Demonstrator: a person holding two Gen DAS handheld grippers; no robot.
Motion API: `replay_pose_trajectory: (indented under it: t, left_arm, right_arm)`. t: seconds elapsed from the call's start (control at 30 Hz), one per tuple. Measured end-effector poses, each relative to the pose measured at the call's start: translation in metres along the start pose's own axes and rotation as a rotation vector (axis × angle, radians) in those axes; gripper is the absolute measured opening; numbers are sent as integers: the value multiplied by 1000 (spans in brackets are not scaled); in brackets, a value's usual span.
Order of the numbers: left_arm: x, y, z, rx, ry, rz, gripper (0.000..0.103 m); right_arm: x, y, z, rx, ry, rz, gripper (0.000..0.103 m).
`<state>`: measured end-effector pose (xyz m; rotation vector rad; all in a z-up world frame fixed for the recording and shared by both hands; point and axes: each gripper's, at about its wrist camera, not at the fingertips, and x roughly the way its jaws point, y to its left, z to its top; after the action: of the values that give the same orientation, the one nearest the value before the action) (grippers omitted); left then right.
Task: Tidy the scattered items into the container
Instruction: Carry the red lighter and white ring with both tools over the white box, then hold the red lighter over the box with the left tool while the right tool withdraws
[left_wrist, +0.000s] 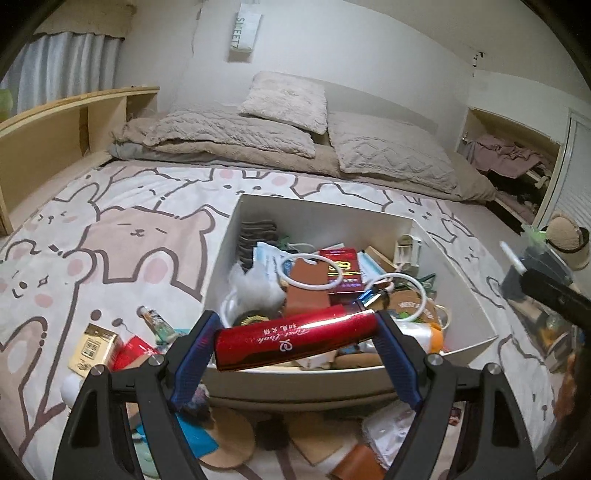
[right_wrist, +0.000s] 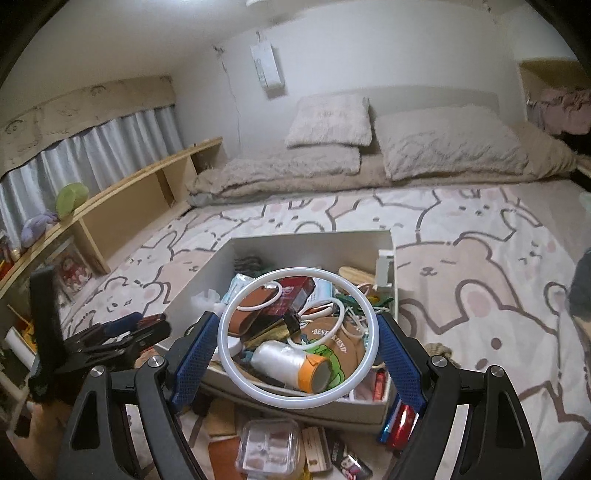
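Blue-padded fingers (left_wrist: 192, 350) of the left gripper (left_wrist: 295, 341) are sitting nearest the lens, spread wide and pinching a glossy red tube (left_wrist: 295, 341) by its 2 ends, so the tube is lying crosswise between them with white script across its side. That tube is hovering over the near rim of the white box (left_wrist: 317, 218), which is resting on the bear-print bedspread (left_wrist: 122, 236) and is already crowded with a white ring (left_wrist: 314, 273), a dark red carton (left_wrist: 341, 267), a brown card (left_wrist: 308, 284) and a tuft of white stuffing (left_wrist: 255, 288). Left of the box, a yellow packet (left_wrist: 94, 349) and a small printed tube (left_wrist: 157, 321) are lying loose on the bedspread, while a round cork coaster (left_wrist: 229, 435) is showing beneath the gripper. In the right wrist view, the right gripper (right_wrist: 297, 341) is also standing wide, its pads (right_wrist: 400, 356) pressing the outer edge of a large white hoop (right_wrist: 297, 271) on both sides and holding it above the box's near end. Through the hoop, a roll of clear film on an orange core (right_wrist: 291, 363) is lying inside the box. Below it, a clear plastic case (right_wrist: 267, 448) is sitting on the bedspread just in front of the box. Beige pillows (right_wrist: 332, 120) are resting at the headboard, well apart.
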<state>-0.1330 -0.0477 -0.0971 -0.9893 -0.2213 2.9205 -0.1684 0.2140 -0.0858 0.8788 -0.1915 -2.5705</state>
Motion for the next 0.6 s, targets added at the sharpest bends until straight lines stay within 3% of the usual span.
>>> replay_pose_trajectory:
  t: [0.33,0.6]
  left_arm:
    - [3,2,0,30,-17,10,84]
    - [3,3,3,34,-25,5,84]
  right_arm:
    - [62,2,8,-12,143,-38,85]
    - [95,0,33,-35,198,-102,85]
